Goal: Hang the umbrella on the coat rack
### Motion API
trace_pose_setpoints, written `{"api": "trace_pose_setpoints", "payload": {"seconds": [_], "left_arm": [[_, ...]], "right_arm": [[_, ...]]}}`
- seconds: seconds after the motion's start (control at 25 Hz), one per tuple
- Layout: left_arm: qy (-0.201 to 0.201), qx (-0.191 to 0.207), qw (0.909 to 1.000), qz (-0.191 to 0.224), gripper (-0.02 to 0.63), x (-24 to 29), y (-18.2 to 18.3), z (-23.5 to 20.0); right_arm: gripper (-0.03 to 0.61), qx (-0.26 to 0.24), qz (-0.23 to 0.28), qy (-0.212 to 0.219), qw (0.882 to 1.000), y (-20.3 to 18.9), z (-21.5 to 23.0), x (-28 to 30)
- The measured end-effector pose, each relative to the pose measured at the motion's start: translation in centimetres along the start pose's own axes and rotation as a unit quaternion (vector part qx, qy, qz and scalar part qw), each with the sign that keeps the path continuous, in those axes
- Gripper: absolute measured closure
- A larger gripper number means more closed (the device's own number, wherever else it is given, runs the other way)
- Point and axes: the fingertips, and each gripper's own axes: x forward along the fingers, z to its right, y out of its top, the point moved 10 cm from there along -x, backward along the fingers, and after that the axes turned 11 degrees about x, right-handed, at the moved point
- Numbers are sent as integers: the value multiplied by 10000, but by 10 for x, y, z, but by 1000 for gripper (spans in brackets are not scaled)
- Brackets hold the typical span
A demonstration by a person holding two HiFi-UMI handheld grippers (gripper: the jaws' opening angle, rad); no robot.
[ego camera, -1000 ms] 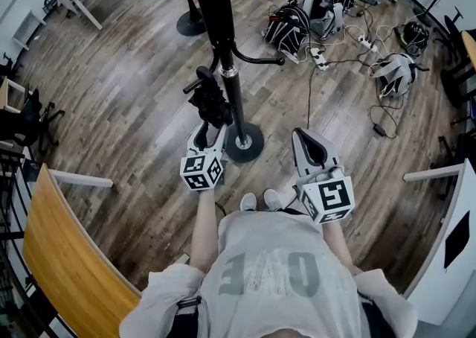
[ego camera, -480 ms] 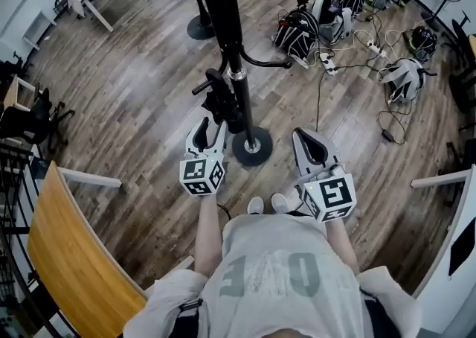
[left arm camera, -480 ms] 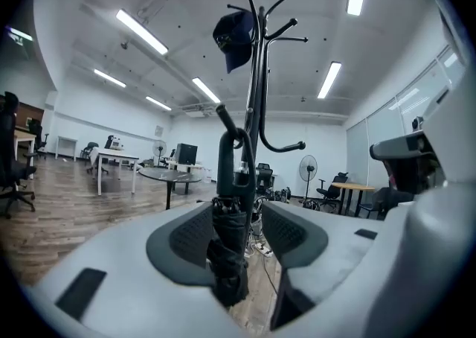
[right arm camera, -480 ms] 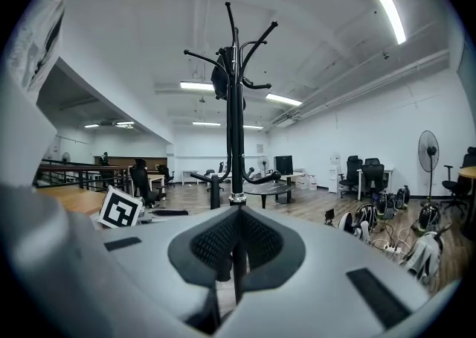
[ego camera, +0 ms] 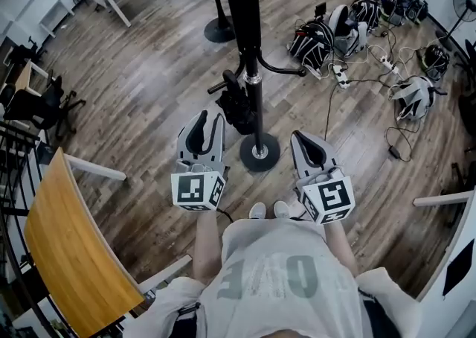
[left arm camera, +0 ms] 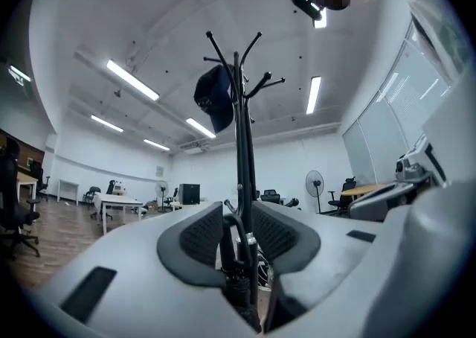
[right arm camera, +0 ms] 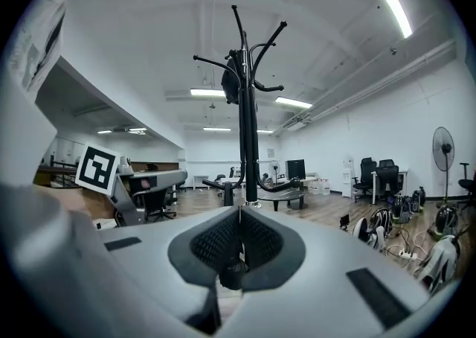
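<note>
Drawing the left gripper (ego camera: 208,118), empty jaws just narrowing, straight toward 6 o'clock should leave the umbrella (ego camera: 236,106) hanging on the coat rack (ego camera: 242,1); right gripper (ego camera: 303,140) closed.

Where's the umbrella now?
Head view: the black umbrella hangs from a low hook on the coat rack, left of its pole, just beyond the left gripper.

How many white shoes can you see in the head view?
2. The left shoe and the right shoe sit side by side on the wooden floor, close to the coat rack base, partly hidden by the person's shirt.
</note>
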Motion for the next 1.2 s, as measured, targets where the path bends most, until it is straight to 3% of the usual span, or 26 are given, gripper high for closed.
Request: {"api": "trace_pose_setpoints", "payload": {"seconds": [0.24,0.48,0.88,1.2], "left_arm": [[153,704,9970,282,549,-16,35,6],[240,640,9960,570,569,-29,42,22],[512,609,9961,394,586,-46,36,23],[469,635,9964,300,586,-47,34,21]], "right_arm": [[548,-38,84,186,9998,2,-6,7],[548,-76,190,255,9995,6,-9,11],[548,-276,193,377,9987,4,-17,10],[548,-274,137,411,9987,2,-18,15]]}}
